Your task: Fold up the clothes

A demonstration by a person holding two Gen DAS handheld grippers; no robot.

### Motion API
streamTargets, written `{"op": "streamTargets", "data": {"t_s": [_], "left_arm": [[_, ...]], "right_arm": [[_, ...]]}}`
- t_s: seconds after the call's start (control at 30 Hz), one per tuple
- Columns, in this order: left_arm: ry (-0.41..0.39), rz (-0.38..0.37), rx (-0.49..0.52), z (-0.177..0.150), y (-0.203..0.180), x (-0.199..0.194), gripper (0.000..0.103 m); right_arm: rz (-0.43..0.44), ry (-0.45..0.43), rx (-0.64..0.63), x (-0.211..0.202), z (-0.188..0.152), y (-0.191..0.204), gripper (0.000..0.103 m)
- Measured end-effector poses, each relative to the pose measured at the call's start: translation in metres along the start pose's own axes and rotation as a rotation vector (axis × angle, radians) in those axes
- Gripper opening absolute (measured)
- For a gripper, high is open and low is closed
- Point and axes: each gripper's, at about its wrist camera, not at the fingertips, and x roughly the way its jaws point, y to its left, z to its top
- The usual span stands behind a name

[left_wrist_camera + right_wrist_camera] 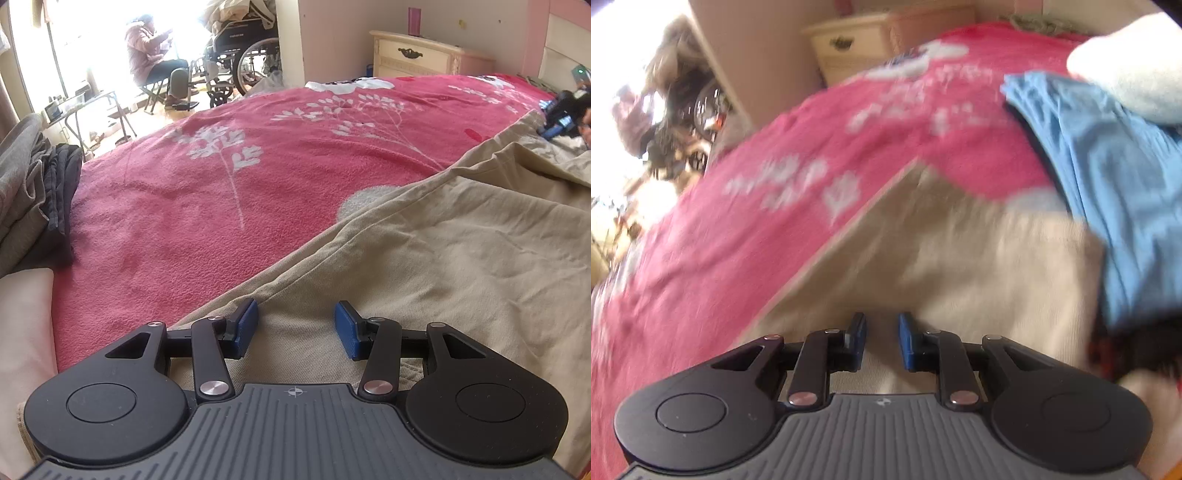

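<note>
Left wrist view: the left gripper (295,326) sits low over a pair of khaki trousers (461,266), its blue-padded jaws spread wide with nothing between them. The trousers lie across the near right part of a bed covered by a pink blanket (207,206) with white plant prints. Grey and dark clothes (37,184) are heaped at the bed's left edge. Beyond the far edge stand a cream nightstand (417,55) and a wheelchair (240,55), with a seated person (147,55) by a bright window.

Right wrist view, blurred: the right gripper (882,341) hovers over the khaki trousers (960,258), jaws parted narrowly, gripping nothing. A blue garment (1115,177) lies at the bed's right edge, overlapping the trousers.
</note>
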Motion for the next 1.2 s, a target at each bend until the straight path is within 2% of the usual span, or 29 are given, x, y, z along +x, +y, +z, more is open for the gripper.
{"op": "streamTargets", "data": {"t_s": [0.23,0.27,0.33,0.53,0.6,0.7,0.83,0.93,1.0,1.2], "left_arm": [[0.001,0.005,-0.004,0.000,0.000,0.000,0.047],[-0.002,0.005,-0.003,0.000,0.000,0.000,0.047],[-0.004,0.002,0.000,-0.001,0.000,0.000,0.047],[-0.010,-0.007,0.004,-0.001,0.002,0.000,0.047],[-0.018,-0.010,0.004,-0.003,0.002,-0.001,0.047],[-0.035,-0.014,-0.001,-0.005,0.002,-0.001,0.047],[-0.042,-0.014,-0.003,-0.006,0.002,-0.002,0.047],[-0.043,-0.017,-0.005,-0.006,0.003,-0.002,0.047],[-0.048,-0.017,-0.006,-0.007,0.002,-0.002,0.047],[-0.053,-0.012,-0.006,-0.008,0.002,-0.002,0.047]], "right_arm": [[-0.193,-0.077,0.048,-0.005,0.041,-0.003,0.022],[-0.200,-0.082,0.044,-0.008,0.044,-0.002,0.022],[-0.094,-0.050,-0.051,-0.024,0.030,0.015,0.022],[0.209,0.089,-0.398,-0.102,-0.044,0.083,0.024],[0.260,0.110,-0.548,-0.129,-0.069,0.101,0.029],[0.270,0.114,-0.734,-0.162,-0.108,0.119,0.041],[0.144,0.105,-0.963,-0.173,-0.169,0.123,0.041],[0.018,0.057,-1.126,-0.170,-0.209,0.127,0.041],[-0.069,0.025,-1.189,-0.160,-0.222,0.121,0.039],[-0.236,-0.043,-1.213,-0.142,-0.222,0.087,0.037]]}}
